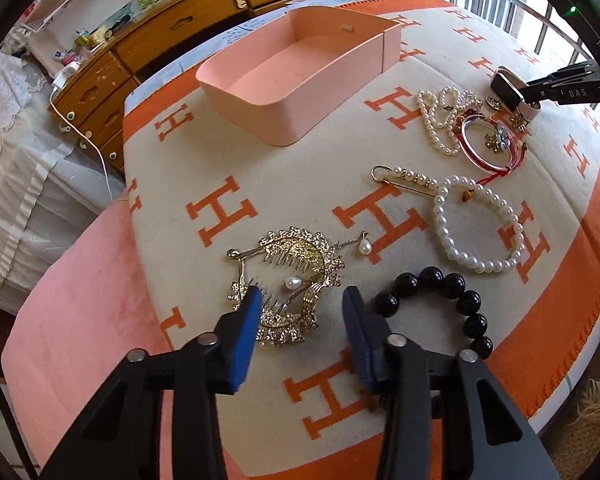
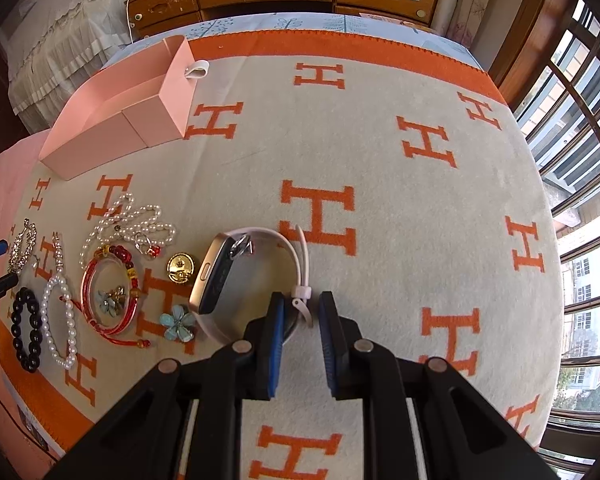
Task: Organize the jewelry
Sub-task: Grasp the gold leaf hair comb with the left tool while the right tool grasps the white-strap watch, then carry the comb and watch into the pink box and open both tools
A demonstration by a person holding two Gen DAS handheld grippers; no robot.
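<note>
1. Left black two-finger gripper with blue pads (image 1: 302,322) is low and angled forward, its jaws spread wide, nothing between them.
2. Right black two-finger gripper with blue pads (image 2: 300,316) points forward and down, jaws parted with a clear gap.
3. Its fingertips (image 2: 275,312) aren't pinching anything.

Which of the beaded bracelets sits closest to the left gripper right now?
The black round-bead bracelet, just right of the left gripper. The white pearl bracelet lies farther off, and the red cord bangle farther still.
</note>
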